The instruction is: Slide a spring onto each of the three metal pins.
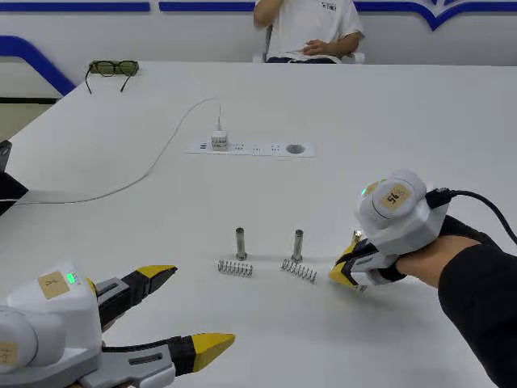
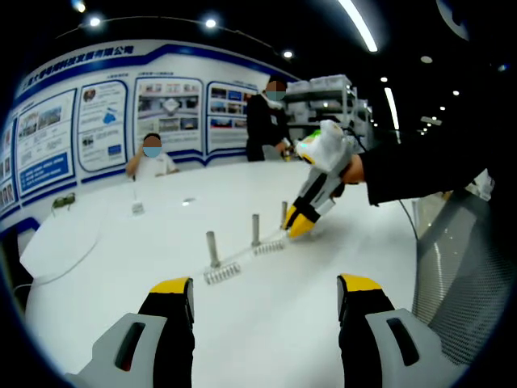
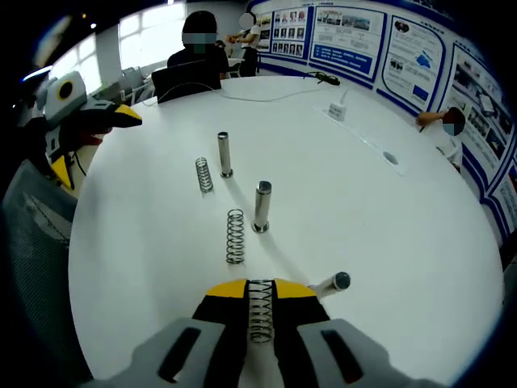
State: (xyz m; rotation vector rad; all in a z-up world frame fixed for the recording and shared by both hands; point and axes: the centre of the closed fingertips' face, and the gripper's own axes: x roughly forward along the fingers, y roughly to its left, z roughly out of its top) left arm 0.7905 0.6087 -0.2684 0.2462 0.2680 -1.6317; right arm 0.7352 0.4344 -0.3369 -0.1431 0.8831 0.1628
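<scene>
Two metal pins (image 1: 241, 243) (image 1: 298, 245) stand upright mid-table. A loose spring (image 1: 235, 267) lies in front of the left one, and another spring (image 1: 299, 271) lies in front of the right one. A third pin (image 1: 356, 236) stands right beside my right gripper (image 1: 347, 273). In the right gripper view that gripper (image 3: 259, 293) is shut on a third spring (image 3: 259, 314), with the third pin (image 3: 331, 283) just to its right. My left gripper (image 1: 190, 311) is open near the front left, empty, well short of the pins (image 2: 212, 249).
A white power strip (image 1: 250, 149) with a plugged charger and a cable trailing left lies behind the pins. Dark glasses (image 1: 113, 69) rest at the far left. A person (image 1: 307, 28) sits at the far edge.
</scene>
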